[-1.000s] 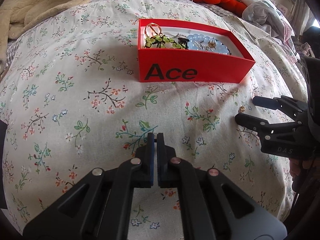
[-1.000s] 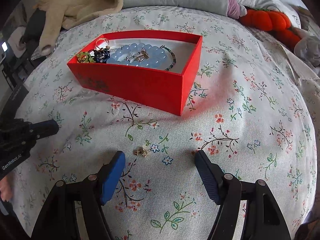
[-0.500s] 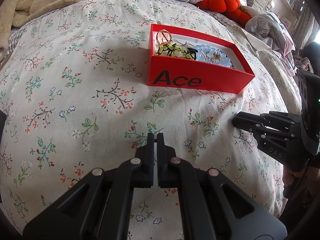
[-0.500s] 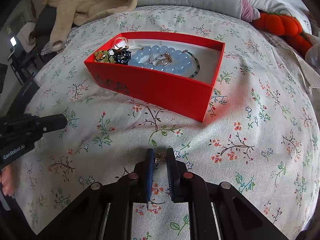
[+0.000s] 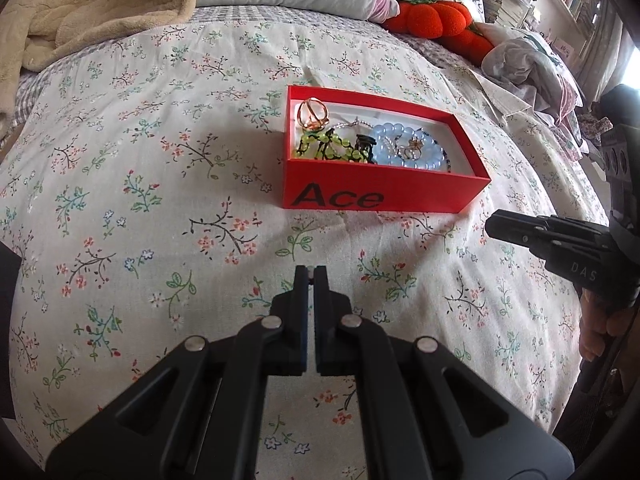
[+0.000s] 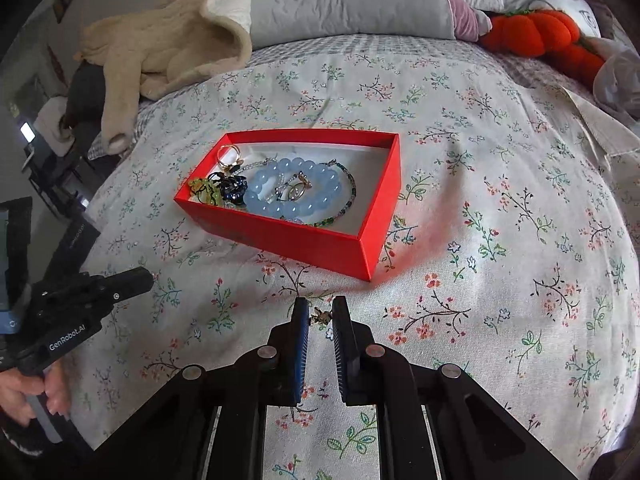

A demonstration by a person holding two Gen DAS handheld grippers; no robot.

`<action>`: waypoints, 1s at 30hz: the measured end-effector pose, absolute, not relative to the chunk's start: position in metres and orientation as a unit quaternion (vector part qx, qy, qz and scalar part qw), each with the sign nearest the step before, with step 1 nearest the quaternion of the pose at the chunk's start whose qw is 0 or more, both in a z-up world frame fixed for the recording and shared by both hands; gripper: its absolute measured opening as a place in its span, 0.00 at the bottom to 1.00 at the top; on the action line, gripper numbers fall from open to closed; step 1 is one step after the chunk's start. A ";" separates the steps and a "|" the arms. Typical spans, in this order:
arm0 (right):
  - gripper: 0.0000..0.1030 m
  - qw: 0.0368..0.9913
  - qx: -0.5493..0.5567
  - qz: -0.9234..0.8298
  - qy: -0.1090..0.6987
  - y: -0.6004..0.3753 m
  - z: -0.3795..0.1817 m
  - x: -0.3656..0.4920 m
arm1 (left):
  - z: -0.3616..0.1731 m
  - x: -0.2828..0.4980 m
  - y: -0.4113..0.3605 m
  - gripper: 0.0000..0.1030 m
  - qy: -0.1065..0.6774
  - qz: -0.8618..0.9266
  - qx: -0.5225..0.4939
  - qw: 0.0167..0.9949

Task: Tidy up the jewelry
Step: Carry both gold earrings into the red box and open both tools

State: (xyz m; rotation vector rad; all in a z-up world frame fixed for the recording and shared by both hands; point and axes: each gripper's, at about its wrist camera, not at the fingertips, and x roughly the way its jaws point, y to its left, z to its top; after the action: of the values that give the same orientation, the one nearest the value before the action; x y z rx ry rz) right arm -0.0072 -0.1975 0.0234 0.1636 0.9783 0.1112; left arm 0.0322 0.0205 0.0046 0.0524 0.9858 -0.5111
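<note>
Right wrist view: right gripper (image 6: 320,315) fingers pinch a small gold earring (image 6: 319,315) above the bed (image 6: 500,264); next, carry it into the red box (image 6: 372,216). Left gripper (image 5: 311,276) fingers sit pressed together, empty.

The box (image 6: 372,236) sits on the bedspread (image 6: 500,240), bracelets (image 6: 296,192) and rings inside. Before its near corner, a small earring (image 6: 320,316) sits between the right gripper (image 6: 320,312) fingers. The left gripper (image 5: 309,276) lies left of it, well apart

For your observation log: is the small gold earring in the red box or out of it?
Out. The small gold earring sits pinched in the right claw, short of the red box.
</note>
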 end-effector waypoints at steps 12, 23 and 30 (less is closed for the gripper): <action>0.11 0.896 0.117 0.048 0.425 -0.213 0.053 0.009 | 0.042 0.055 -0.005 0.03 0.435 -0.260 -0.018 0.862; 0.12 0.894 0.140 0.039 0.423 -0.217 0.050 0.032 | 0.034 0.072 -0.045 0.03 0.439 -0.270 -0.054 0.855; 0.12 0.887 0.163 0.042 0.430 -0.227 0.044 0.039 | 0.023 0.084 -0.054 0.03 0.451 -0.267 -0.066 0.849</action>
State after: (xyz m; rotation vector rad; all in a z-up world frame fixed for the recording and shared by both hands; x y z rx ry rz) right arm 0.0390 -0.2269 0.0440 0.3399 0.8939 0.0875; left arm 0.0839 -0.0542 0.0235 -0.1399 0.9499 -0.5632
